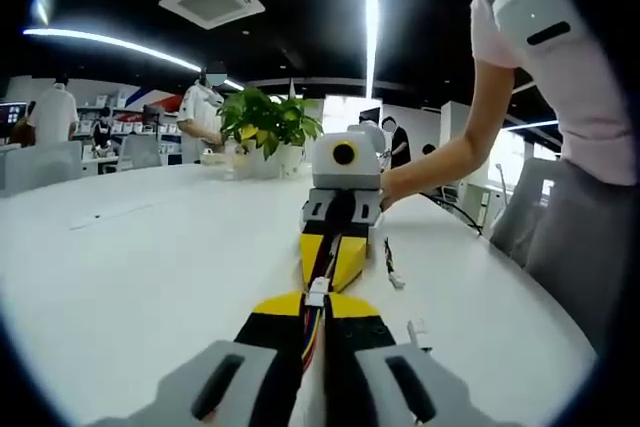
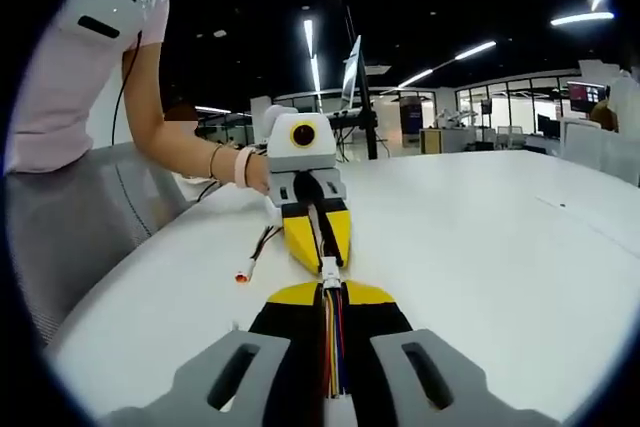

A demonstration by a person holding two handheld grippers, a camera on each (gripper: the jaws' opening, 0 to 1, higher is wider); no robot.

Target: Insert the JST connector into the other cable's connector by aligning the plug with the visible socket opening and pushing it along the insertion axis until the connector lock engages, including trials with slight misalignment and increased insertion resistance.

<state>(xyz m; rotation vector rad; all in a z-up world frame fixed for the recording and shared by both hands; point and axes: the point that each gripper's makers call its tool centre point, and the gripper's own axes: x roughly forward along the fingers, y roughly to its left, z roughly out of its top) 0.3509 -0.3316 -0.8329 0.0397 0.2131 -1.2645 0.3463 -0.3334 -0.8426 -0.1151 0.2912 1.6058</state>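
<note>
Left tool (image 1: 318, 299): jaws pretty much together, clamped on a bundle of coloured wires (image 1: 312, 332) with a small white plug (image 1: 317, 293) sticking out past the yellow tips. It also shows up head-on in the right gripper view (image 2: 320, 247).

Right tool (image 2: 331, 292): same deal, jaws pinched on its own cable (image 2: 334, 342) (red, yellow and blue strands), white connector (image 2: 330, 269) at the tip. Seen from the other side in the left gripper view (image 1: 330, 265).

Where the connectors are: right between the two tools, tip to tip, above the white desk (image 1: 150, 277). The white ends look like they're touching, but I can't tell whether they're actually mated or locked.

Spare cable: a loose dark lead (image 2: 255, 252) with a small end piece lies on the desk near the edge on the person's side; it's also in the left gripper view (image 1: 391, 269).

Small white bit (image 1: 417, 332): sits on the desk just beside the left tool. Too small to tell what it is.

Person: pink shirt (image 1: 560, 57), standing at the desk edge, forearm reaching in behind the right tool.

Background: potted plant (image 1: 268, 125) toward the far side of the desk.
</note>
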